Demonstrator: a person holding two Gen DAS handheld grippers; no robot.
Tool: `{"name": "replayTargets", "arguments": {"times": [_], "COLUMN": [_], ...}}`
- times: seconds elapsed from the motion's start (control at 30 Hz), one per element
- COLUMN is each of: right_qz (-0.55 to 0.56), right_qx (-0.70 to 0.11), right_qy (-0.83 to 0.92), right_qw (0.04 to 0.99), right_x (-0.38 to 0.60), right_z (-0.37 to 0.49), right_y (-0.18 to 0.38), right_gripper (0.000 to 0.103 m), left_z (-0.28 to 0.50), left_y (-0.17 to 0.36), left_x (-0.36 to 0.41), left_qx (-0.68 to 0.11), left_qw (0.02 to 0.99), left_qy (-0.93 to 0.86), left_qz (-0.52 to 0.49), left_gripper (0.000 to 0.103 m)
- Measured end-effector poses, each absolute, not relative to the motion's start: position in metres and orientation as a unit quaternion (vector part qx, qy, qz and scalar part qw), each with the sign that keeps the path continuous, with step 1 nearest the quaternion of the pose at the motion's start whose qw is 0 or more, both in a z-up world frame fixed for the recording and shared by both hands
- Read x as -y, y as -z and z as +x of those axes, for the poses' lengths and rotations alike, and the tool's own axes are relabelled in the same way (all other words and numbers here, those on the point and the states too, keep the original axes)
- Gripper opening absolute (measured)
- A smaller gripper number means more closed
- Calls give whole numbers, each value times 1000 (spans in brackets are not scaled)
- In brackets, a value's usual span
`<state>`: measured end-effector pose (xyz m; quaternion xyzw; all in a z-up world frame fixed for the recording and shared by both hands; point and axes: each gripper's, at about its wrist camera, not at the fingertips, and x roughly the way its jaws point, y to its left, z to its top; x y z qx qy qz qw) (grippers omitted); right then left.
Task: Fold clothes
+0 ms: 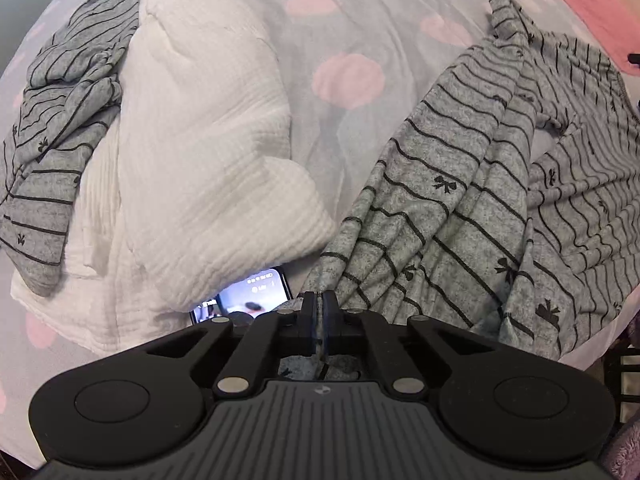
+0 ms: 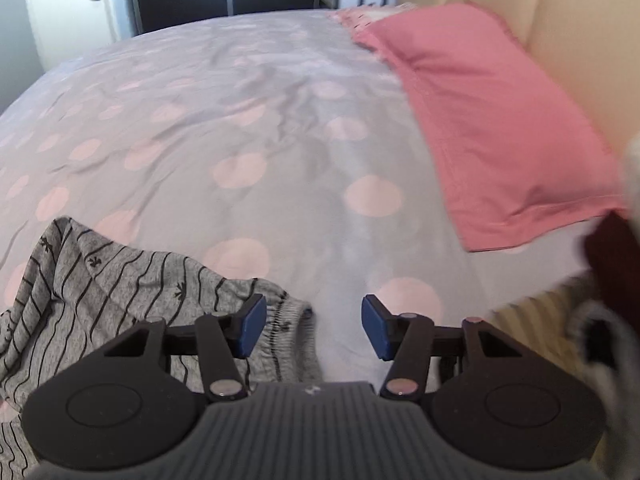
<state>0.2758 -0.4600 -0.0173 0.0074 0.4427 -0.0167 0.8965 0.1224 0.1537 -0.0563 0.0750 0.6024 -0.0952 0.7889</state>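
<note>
The left gripper [image 1: 319, 304] is clamped on an edge of the grey striped garment [image 1: 460, 208], which spreads across the dotted bedspread [image 1: 320, 40]. Beside it a phone [image 1: 248, 292] peeks from under a white cloth [image 1: 200, 140]. The right gripper [image 2: 314, 326] stands apart above the garment's elastic hem [image 2: 288, 316], holding nothing. Beyond lies a pink pillow [image 2: 500, 120].

Pink-dotted grey bedspread [image 2: 240, 128], pink pillow [image 2: 492, 120], cream headboard [image 2: 580, 40], white door [image 2: 68, 4].

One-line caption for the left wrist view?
Left tongs shut on grey striped garment on dotted bedspread, white cloth and phone alongside.
</note>
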Motion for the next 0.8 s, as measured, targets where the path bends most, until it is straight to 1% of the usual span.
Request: {"name": "replayTargets", "arguments": {"times": [0.03,0.1,0.13,0.17,0.2,0.23,0.27,0.3,0.33,0.37,0.4,0.43,0.47,0.6,0.8], "right_qz": [9,3,-2,2,16,38,59,74,86,89,86,78,69,37,31], "right_qx": [-447,-455,-458,-462,-466,-470,-472,-473,-473,-471,-466,-459,-454,-432,-400], "right_qy": [6,0,1,2,2,1,-4,-9,-13,-14,-9,-6,-1,40,96], "right_qw": [894,891,889,887,884,882,880,878,877,877,880,885,889,900,911], "right_x": [461,462,463,464,467,470,471,471,470,468,464,460,457,454,463], "right_z": [282,293,298,302,305,308,309,310,311,311,310,309,308,299,283], "right_y": [24,38,44,50,57,62,67,71,73,74,72,70,67,55,31], "right_gripper": [58,64,65,66,66,66,63,54,44,29,26,23,23,22,22], "left_z": [123,122,122,122,122,121,121,121,122,122,123,123,124,119,116], "left_y": [57,59,60,63,63,64,65,67,68,69,69,68,66,44,-22], "left_x": [-153,-153,-154,-155,-154,-153,-152,-150,-148,-146,-144,-144,-146,-152,-163], "left_qx": [-603,-605,-608,-611,-611,-611,-609,-610,-611,-611,-610,-610,-607,-580,-472], "left_qw": [789,787,785,783,783,783,784,783,782,782,781,783,785,808,878], "left_qy": [92,91,92,93,96,98,99,98,100,99,97,90,86,55,-20], "left_qz": [76,76,74,71,69,68,69,72,76,81,85,90,86,82,74], "left_gripper": [1,2,5,12,17,25,26,26,25,18,8,3,1,1,0]}}
